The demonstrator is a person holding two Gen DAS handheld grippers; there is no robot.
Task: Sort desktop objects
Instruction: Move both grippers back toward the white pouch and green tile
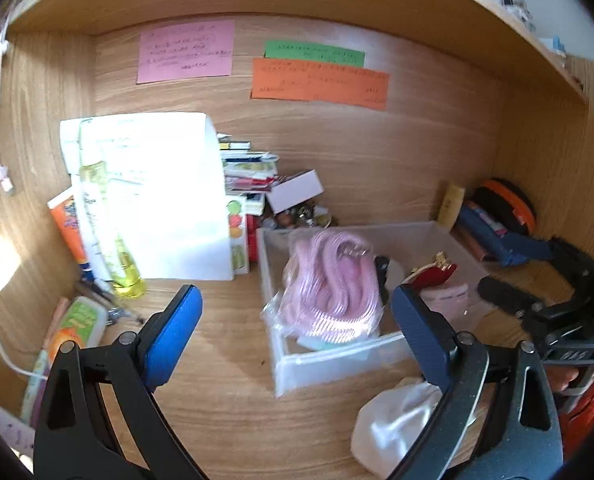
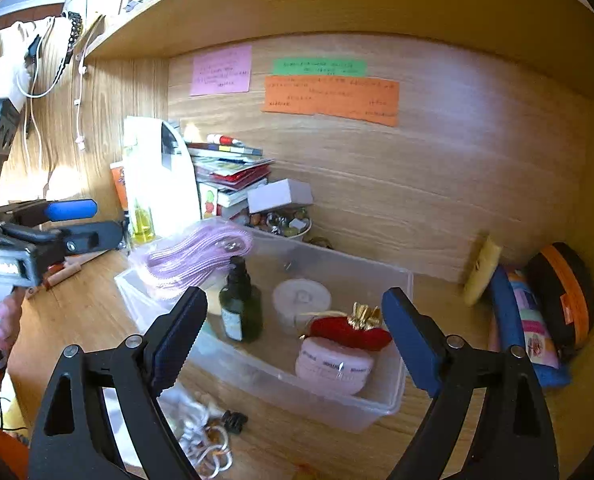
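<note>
Both grippers hang over the desk with jaws apart and nothing between them: left gripper (image 1: 297, 338), right gripper (image 2: 293, 338). The clear bin (image 2: 393, 400) already holds a pink cord bundle (image 1: 329, 280), a dark bottle (image 2: 241, 308) and a red pouch (image 2: 349, 330). Next, probably the white bag (image 1: 397, 424) lying just before the bin: pinch a loose fold and lift it clear over the rim. Writing on the wall notes is unreadable.

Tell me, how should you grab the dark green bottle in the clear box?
Probably take the dark green bottle by its narrow black cap, coming straight down from above. It stands upright inside the clear box, whose walls and the bagged pink cord crowd its sides.
</note>
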